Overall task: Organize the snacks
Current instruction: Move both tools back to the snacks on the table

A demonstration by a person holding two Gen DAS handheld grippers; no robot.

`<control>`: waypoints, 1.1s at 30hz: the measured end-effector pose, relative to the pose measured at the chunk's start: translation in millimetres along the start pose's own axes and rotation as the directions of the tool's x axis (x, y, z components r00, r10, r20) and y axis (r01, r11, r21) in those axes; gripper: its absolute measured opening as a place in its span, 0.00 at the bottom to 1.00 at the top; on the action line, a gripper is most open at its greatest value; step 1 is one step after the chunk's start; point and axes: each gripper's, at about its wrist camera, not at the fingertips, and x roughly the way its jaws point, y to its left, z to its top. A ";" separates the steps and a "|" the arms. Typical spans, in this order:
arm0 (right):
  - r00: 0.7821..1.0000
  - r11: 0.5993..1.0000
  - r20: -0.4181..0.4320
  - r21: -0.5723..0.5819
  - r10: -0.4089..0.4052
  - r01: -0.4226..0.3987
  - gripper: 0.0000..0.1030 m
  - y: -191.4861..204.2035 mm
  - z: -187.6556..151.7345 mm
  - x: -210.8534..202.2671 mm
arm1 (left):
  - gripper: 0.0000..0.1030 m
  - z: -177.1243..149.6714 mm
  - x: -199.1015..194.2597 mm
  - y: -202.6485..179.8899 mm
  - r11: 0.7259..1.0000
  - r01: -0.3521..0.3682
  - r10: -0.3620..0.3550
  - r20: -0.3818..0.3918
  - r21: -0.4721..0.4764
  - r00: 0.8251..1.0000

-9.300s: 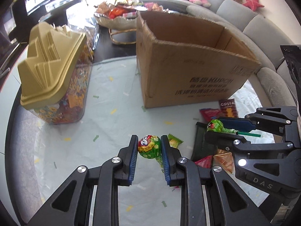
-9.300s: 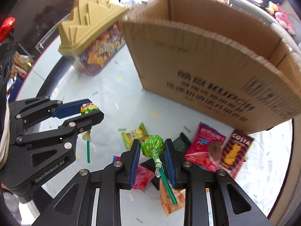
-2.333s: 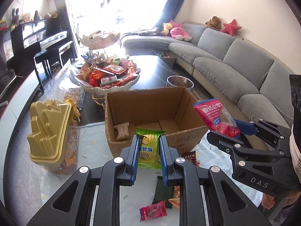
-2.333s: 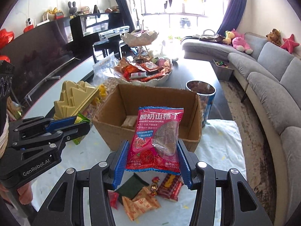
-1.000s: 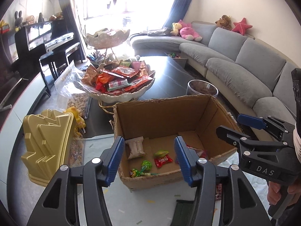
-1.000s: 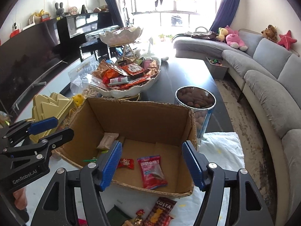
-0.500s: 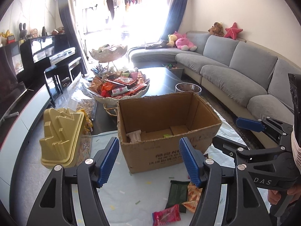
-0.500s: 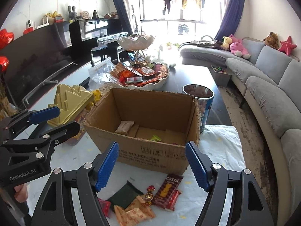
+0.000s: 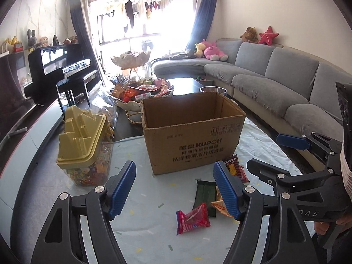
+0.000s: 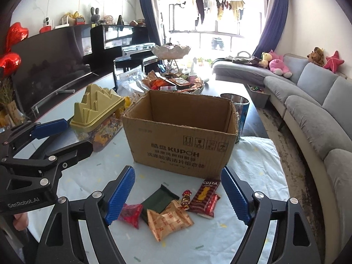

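Both grippers are held wide open and empty: the left gripper [image 9: 175, 186] and the right gripper [image 10: 177, 194] are raised above the white cloth [image 10: 253, 158]. Loose snacks are spread on the cloth just in front of the cardboard box [image 10: 180, 136]: a red packet [image 9: 192, 219], a dark green packet [image 10: 159, 200], an orange packet [image 10: 168, 222] and a Costa packet [image 10: 205, 194]. A gold-lidded jar [image 9: 84, 143] is seen left of the box.

Each hand-held gripper, left [image 9: 175, 188] and right [image 10: 177, 194], has black skeletal arms, silver screws and ribbed blue pads [image 9: 226, 192]; white lettering reads "GenRobot.AI" and "DAS".
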 end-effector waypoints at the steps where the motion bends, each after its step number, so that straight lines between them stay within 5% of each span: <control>1: 1.000 1.000 0.001 -0.001 0.004 -0.004 0.79 1.9 -4.8 -1.1 | 0.70 -5.6 -1.3 -0.2 1.000 0.001 -0.001 -0.002 -0.004 1.000; 7: 1.000 1.000 -0.022 -0.005 0.008 -0.008 0.79 11.8 -33.4 -2.7 | 0.70 -39.4 -1.2 -5.9 1.000 0.018 -0.018 -0.045 -0.006 0.999; 16: 0.983 0.999 -0.176 0.026 0.041 -0.037 0.79 18.5 -87.5 26.2 | 0.70 -79.8 17.0 -2.9 0.997 0.051 -0.058 -0.124 -0.066 0.991; 33: 0.958 0.997 -0.282 -0.075 -0.044 0.024 0.79 26.0 -101.9 78.6 | 0.69 -102.8 90.3 9.5 0.982 0.143 -0.172 -0.272 -0.123 0.947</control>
